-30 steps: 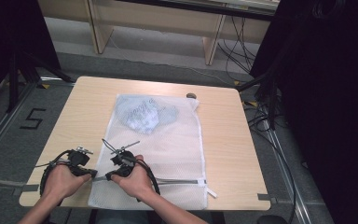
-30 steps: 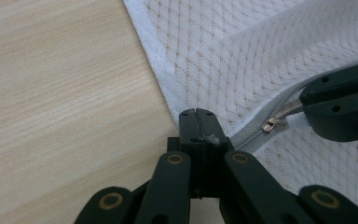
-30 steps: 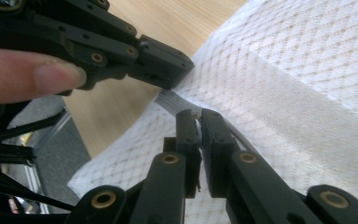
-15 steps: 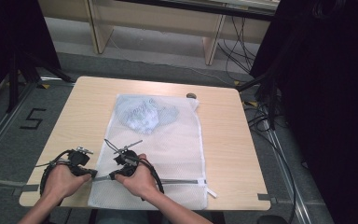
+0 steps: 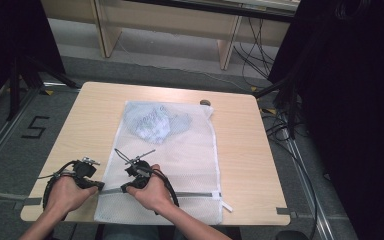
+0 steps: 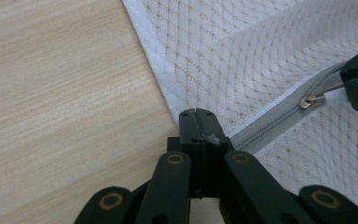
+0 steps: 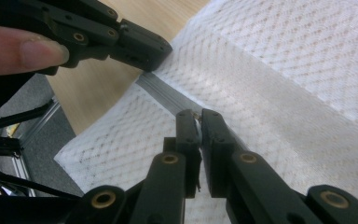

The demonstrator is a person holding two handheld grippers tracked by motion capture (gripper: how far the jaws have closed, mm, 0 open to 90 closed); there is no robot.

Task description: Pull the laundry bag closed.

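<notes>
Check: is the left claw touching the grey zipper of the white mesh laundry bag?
Touching. The left gripper view shows the left claw shut on the end of the grey zipper at the edge of the white mesh laundry bag.

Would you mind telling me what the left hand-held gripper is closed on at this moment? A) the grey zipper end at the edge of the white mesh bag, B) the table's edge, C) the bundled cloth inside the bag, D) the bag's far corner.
A: in the left gripper view the left hand-held gripper is shut on the end of the grey zipper at the near-left edge of the mesh bag, on the table.
</notes>
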